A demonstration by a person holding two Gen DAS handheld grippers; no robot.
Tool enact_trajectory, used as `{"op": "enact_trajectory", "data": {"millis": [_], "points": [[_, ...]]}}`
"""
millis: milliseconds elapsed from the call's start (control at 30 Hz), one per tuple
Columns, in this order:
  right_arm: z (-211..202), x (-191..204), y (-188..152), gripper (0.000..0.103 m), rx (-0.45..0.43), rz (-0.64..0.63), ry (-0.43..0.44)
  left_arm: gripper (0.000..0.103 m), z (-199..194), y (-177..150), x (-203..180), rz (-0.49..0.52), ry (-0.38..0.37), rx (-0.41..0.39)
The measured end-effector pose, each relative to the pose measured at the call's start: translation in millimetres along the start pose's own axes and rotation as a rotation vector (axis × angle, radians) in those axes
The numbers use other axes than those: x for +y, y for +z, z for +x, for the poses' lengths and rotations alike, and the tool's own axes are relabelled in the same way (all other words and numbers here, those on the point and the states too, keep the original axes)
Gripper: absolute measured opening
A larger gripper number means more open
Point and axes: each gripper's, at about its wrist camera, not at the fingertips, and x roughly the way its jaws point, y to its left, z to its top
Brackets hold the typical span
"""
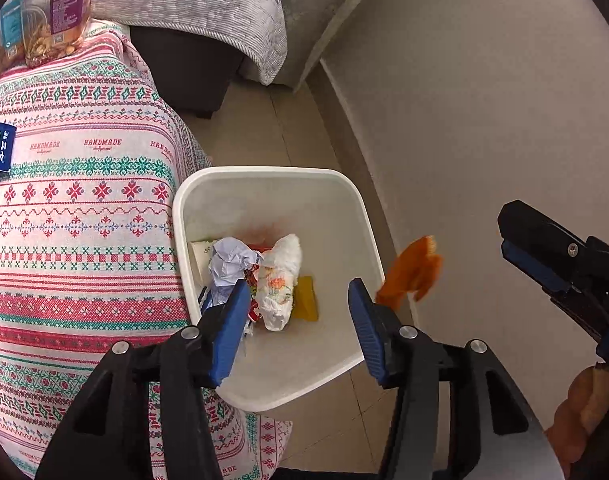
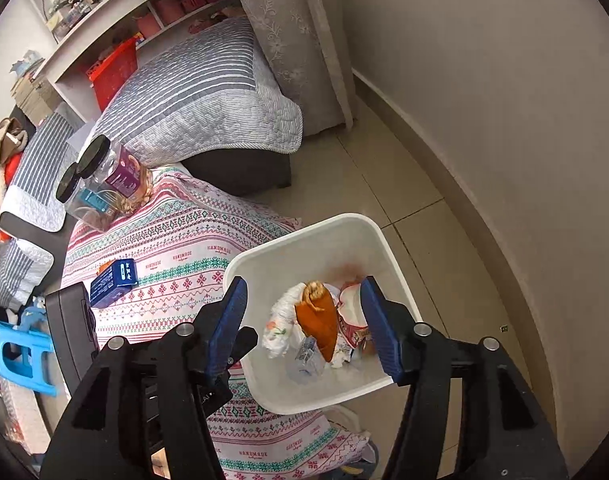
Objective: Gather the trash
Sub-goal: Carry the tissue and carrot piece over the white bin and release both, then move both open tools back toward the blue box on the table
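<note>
A white trash bin (image 1: 272, 174) stands on the floor beside the cloth-covered table; it also shows in the right wrist view (image 2: 304, 236). It holds crumpled paper (image 1: 232, 260), a white floral wrapper (image 1: 282, 280) and other scraps. An orange piece of trash (image 1: 410, 272) is in mid-air over the bin's right rim; in the right wrist view the orange piece (image 2: 318, 316) hangs over the bin's contents. My left gripper (image 1: 300, 320) is open and empty above the bin. My right gripper (image 2: 304, 320) is open above the bin, and shows at right in the left wrist view (image 1: 544, 256).
A patterned tablecloth (image 1: 76, 200) covers the table left of the bin. On it lie a blue box (image 2: 114, 282) and two clear jars with black lids (image 2: 104, 180). A grey quilted sofa (image 2: 196, 96), a curtain (image 2: 296, 40) and the wall (image 1: 484, 100) surround the tiled floor. A blue stool (image 2: 20, 356) stands at left.
</note>
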Motion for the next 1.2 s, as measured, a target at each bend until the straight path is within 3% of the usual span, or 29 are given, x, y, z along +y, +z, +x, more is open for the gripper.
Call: {"op": "enact_trajectory", "data": {"millis": [500,700,867,1033,1100,1200], "points": [[1.4,28.2,5.1,0.057,-0.01,-0.029,0.021,0.051,-49.4,10.0,38.1,0.0,0.078,-0.072],[5.6,48.8,5.7,0.063,-0.009,-0.051,0.027,0.051,-73.6,12.4,65.3,-0.025,0.129,-0.093],[9.6,68.6,4.3,0.066,0.002,-0.082,0.039,0.064,-95.1,24.9,98.7,0.017,0.263,-0.106],[8.7,85.6,0.9,0.07,-0.001,-0.126,0.044,0.081,-108.1,54.1,146.1,0.271,0.558,-0.036],[9.5,90.4,-0.7,0.072,-0.002,-0.133,0.042,0.085,-111.8,64.2,175.8,0.328,0.618,-0.009],[15.2,99.2,-3.2,0.076,0.013,-0.15,0.04,0.085,-111.7,70.1,210.4,0.332,0.665,0.035]]}}
